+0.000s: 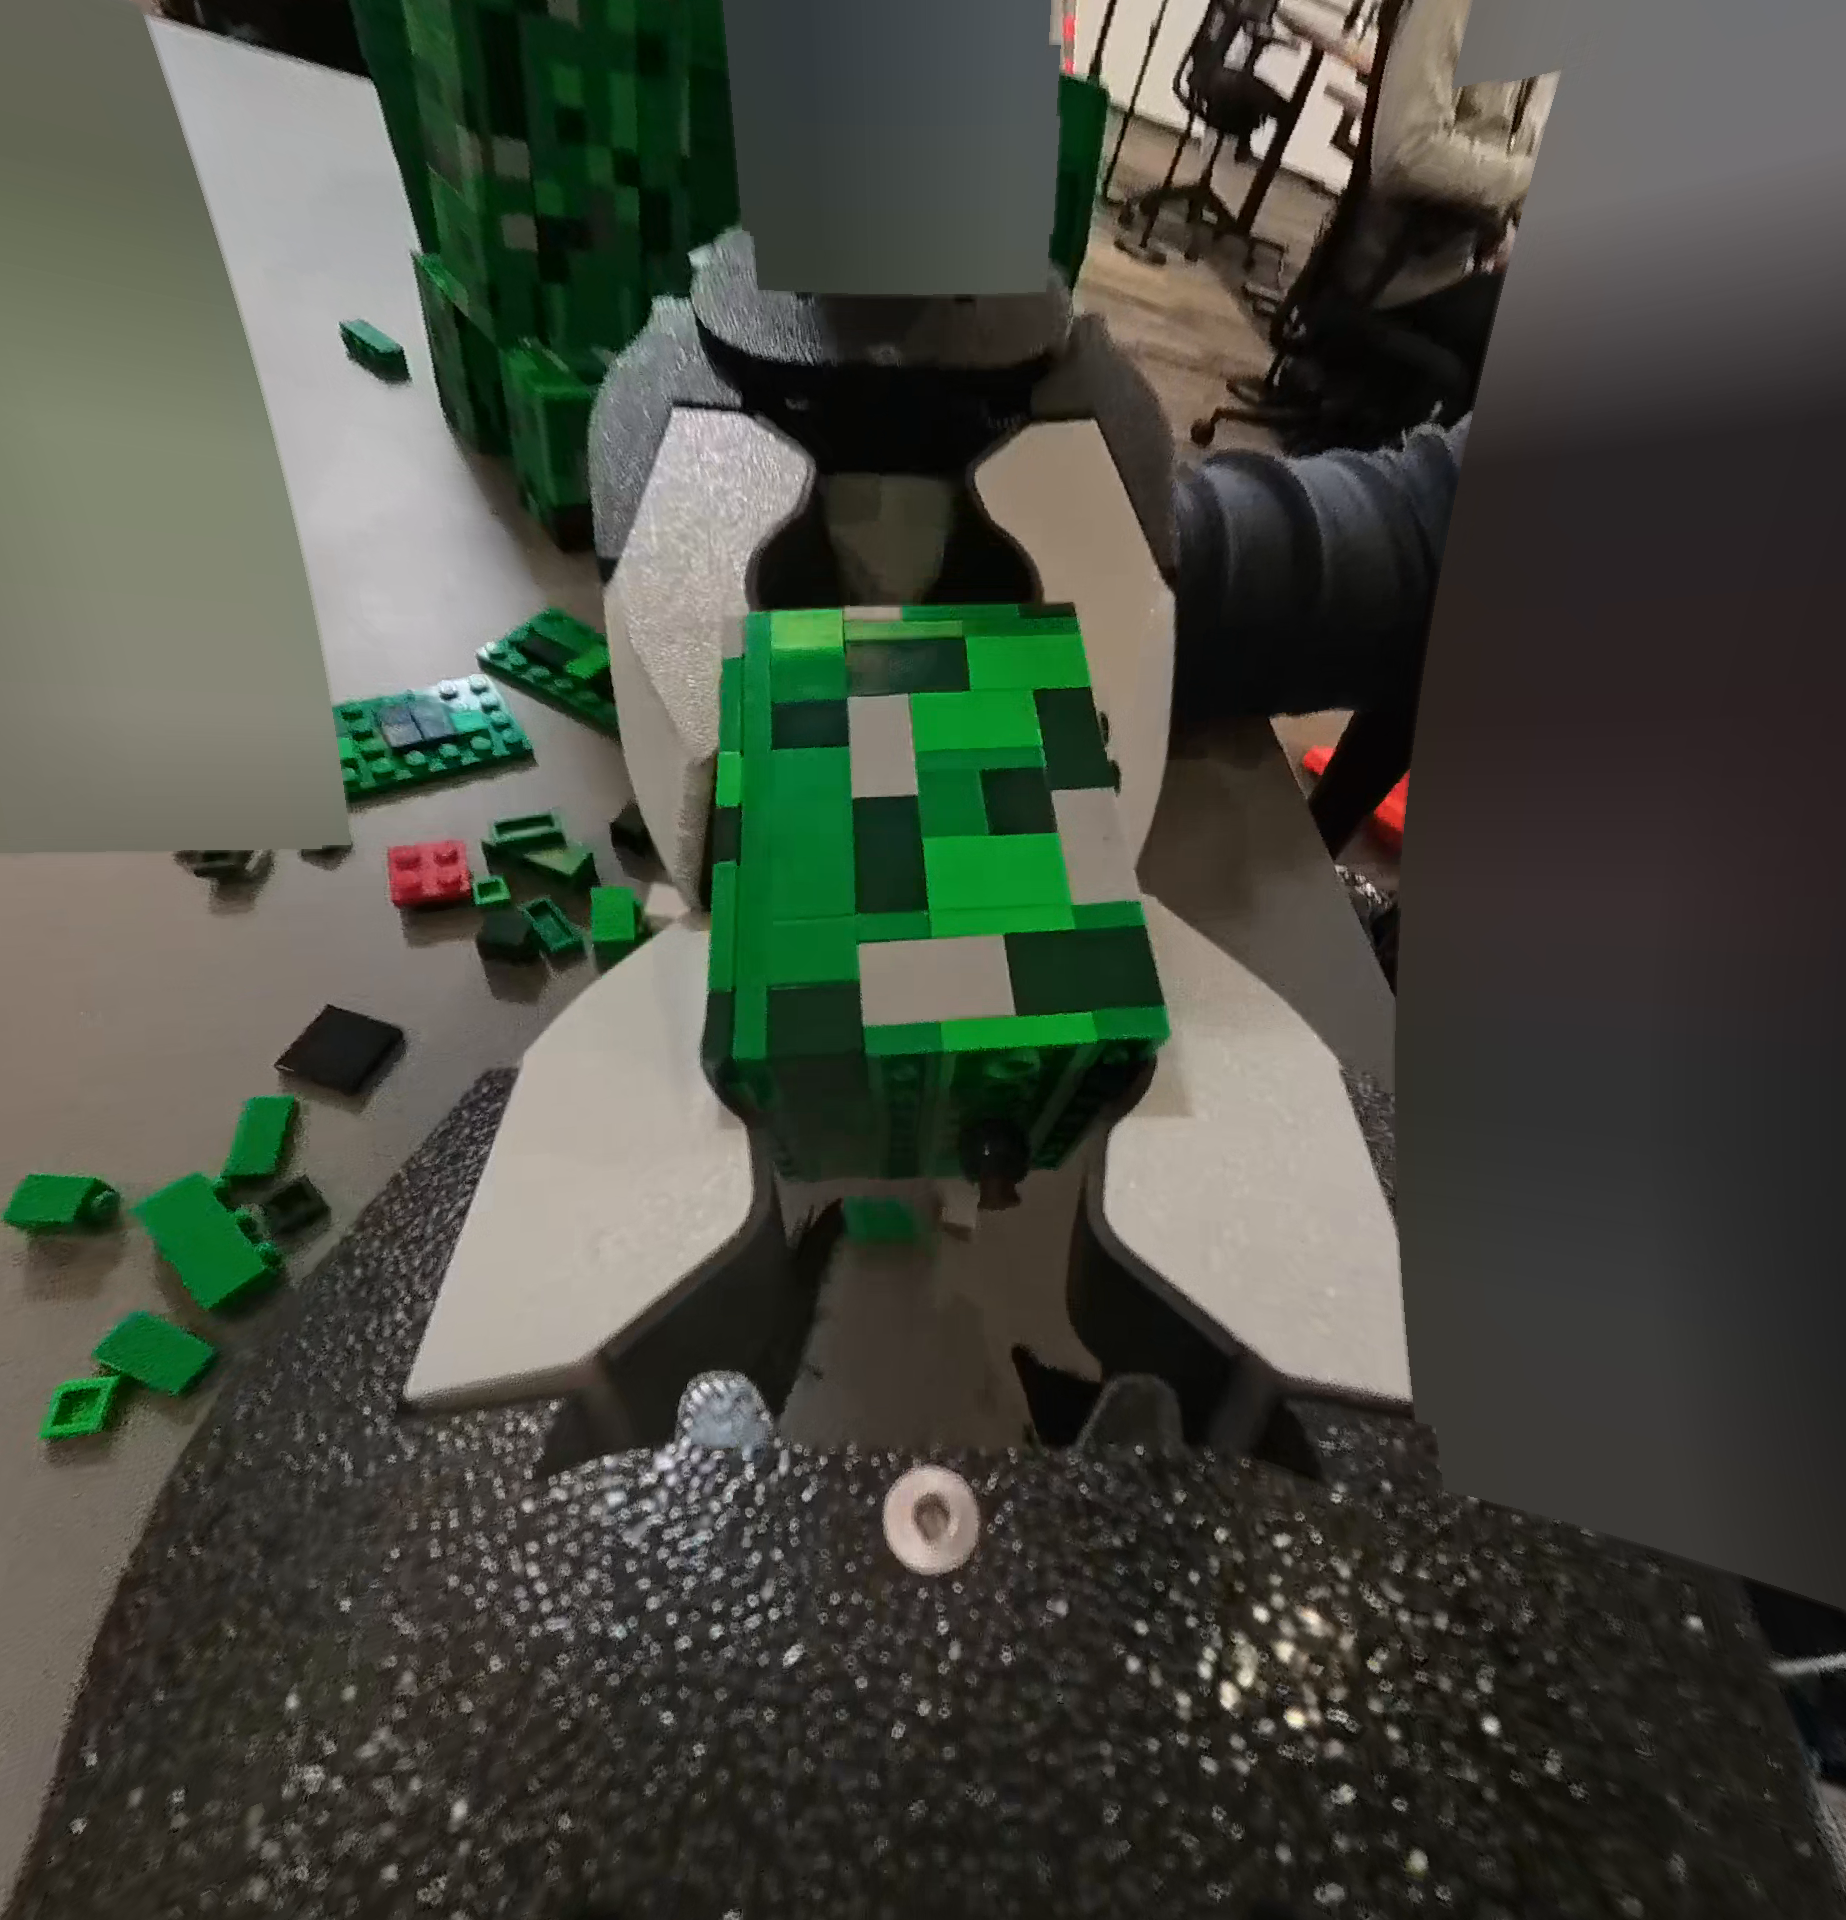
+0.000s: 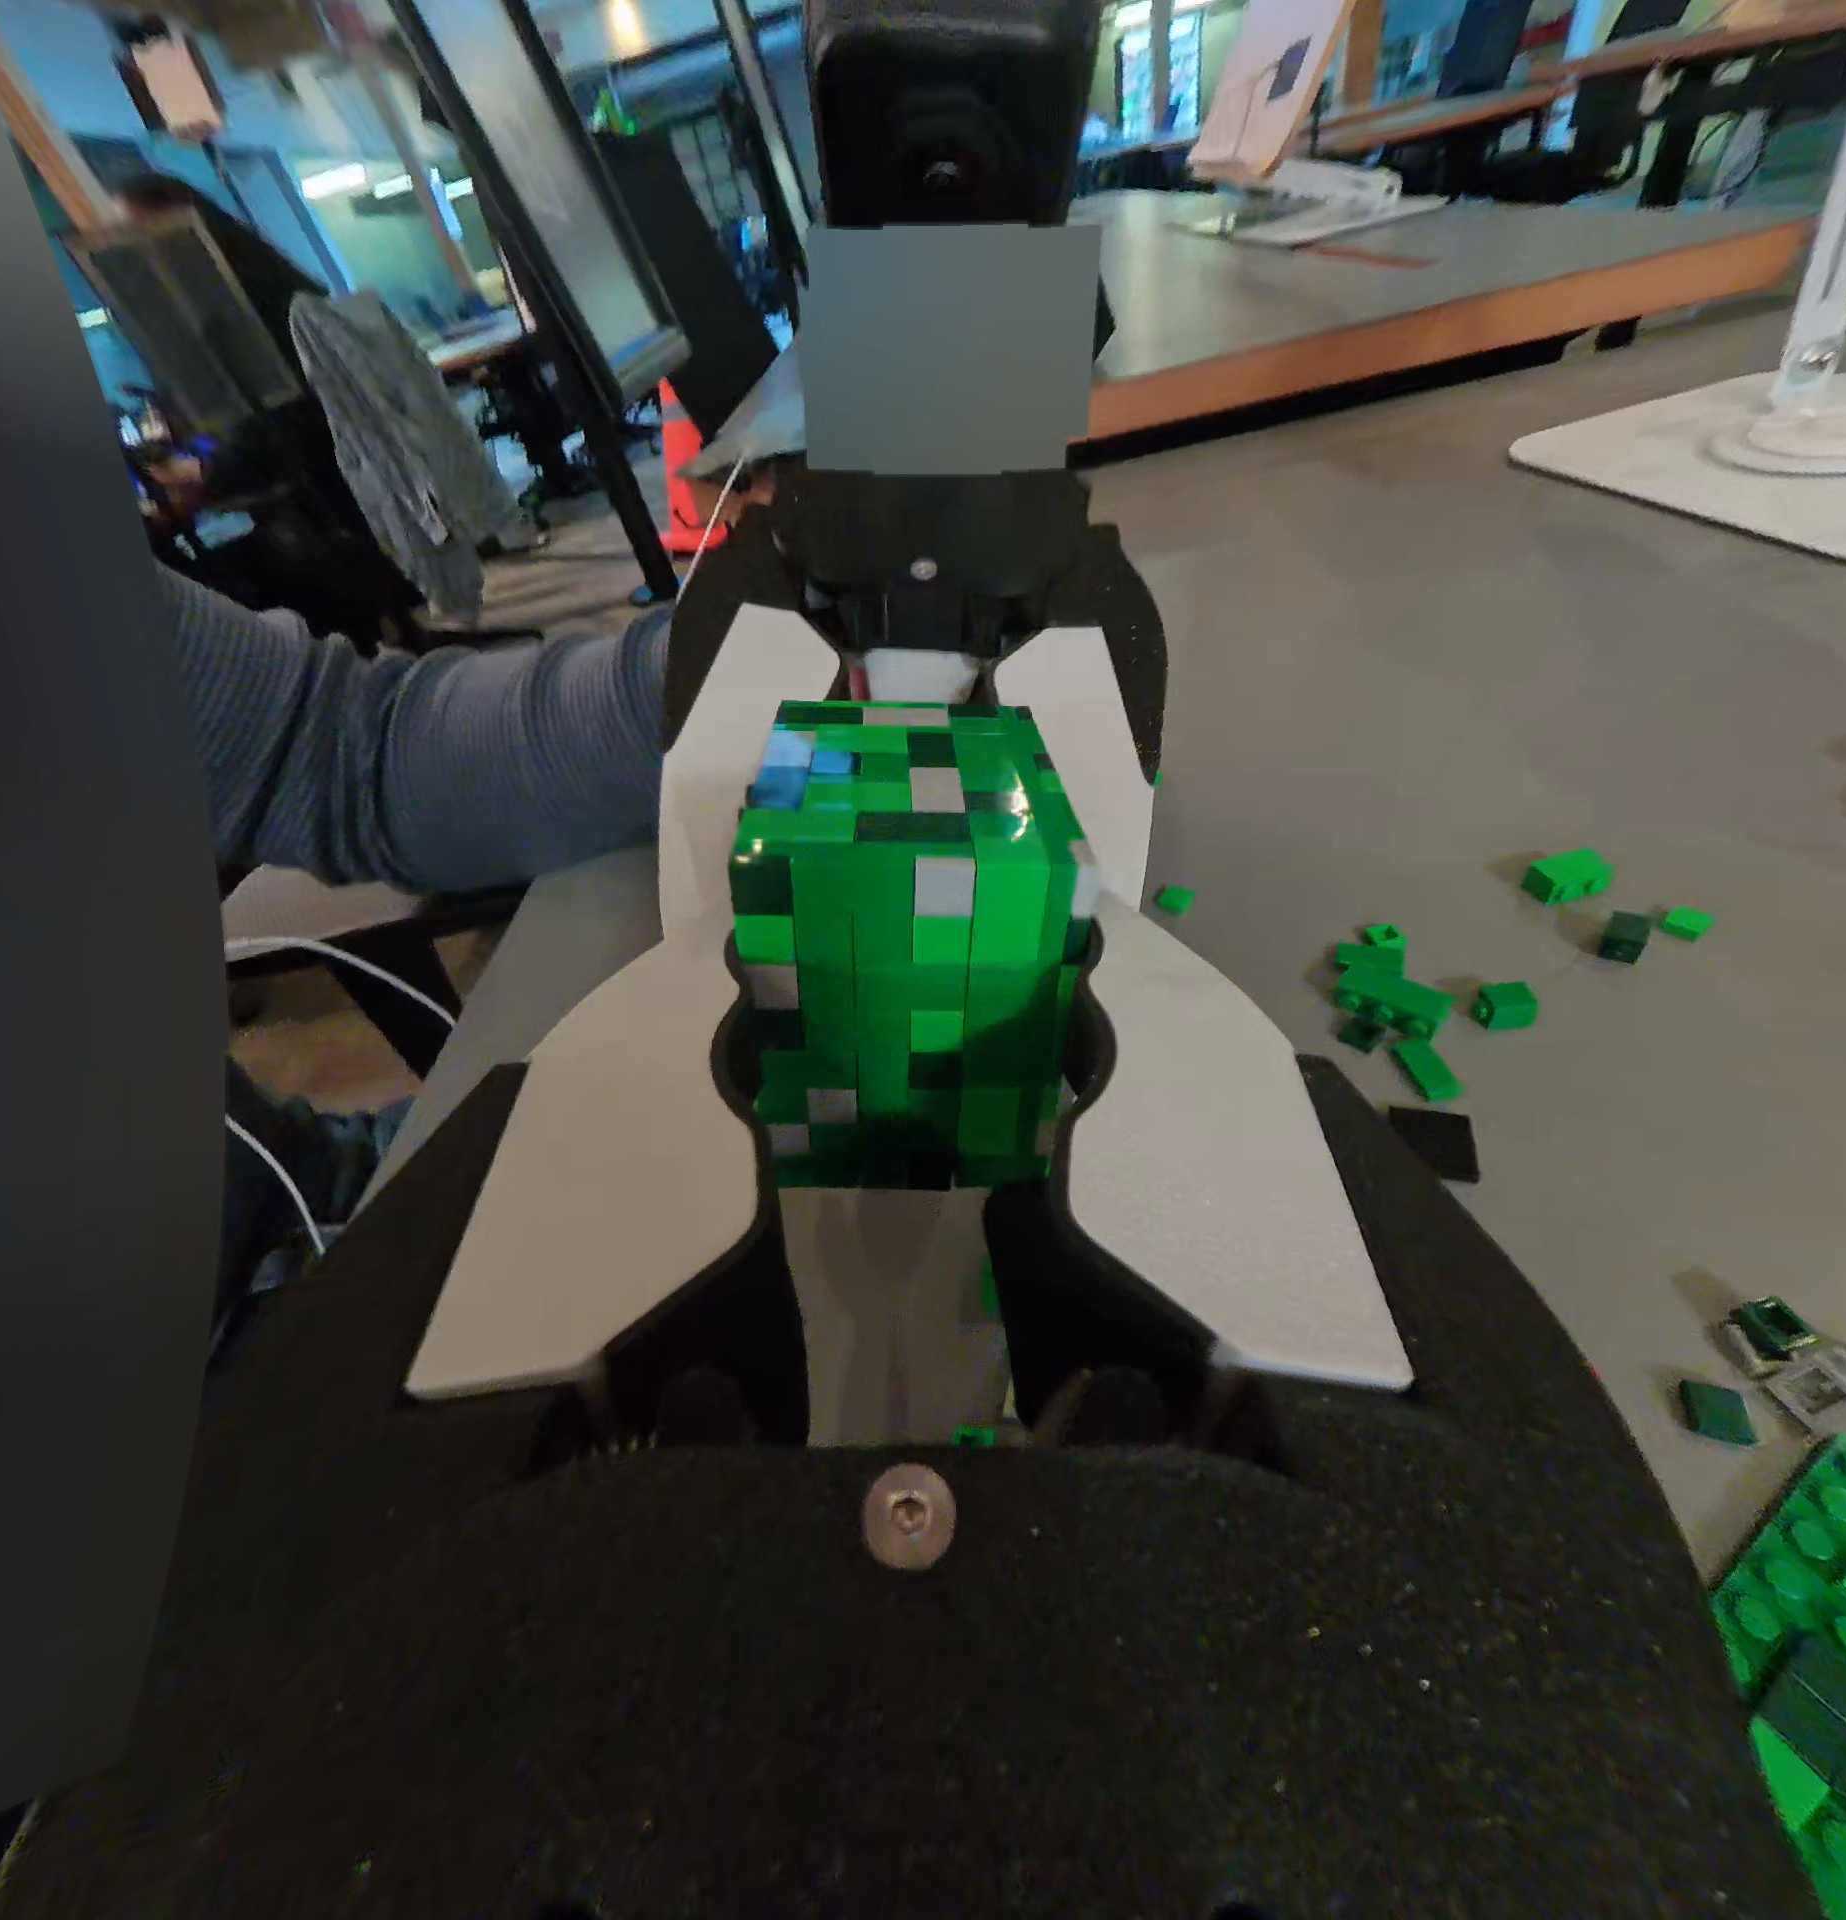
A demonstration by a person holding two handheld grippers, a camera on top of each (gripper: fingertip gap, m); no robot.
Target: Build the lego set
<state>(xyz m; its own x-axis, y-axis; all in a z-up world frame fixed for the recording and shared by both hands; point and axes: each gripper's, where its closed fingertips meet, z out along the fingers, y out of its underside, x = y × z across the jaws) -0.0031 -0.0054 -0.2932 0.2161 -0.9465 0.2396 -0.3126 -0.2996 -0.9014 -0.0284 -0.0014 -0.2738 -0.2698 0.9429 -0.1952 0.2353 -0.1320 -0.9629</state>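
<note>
Two tongs grip one green patchwork block (image 1: 940, 862). One tall green tower (image 1: 545, 229) stands at upper left. One red brick (image 1: 428, 871), one black tile (image 1: 339, 1047), two studded green plates (image 1: 431, 732).

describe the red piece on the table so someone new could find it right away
In the left wrist view, start at the tall green tower at the back of the table and come forward past the studded green plates. The red piece lies just in front of them: small, square, studded, the only red one among the green pieces.
</note>
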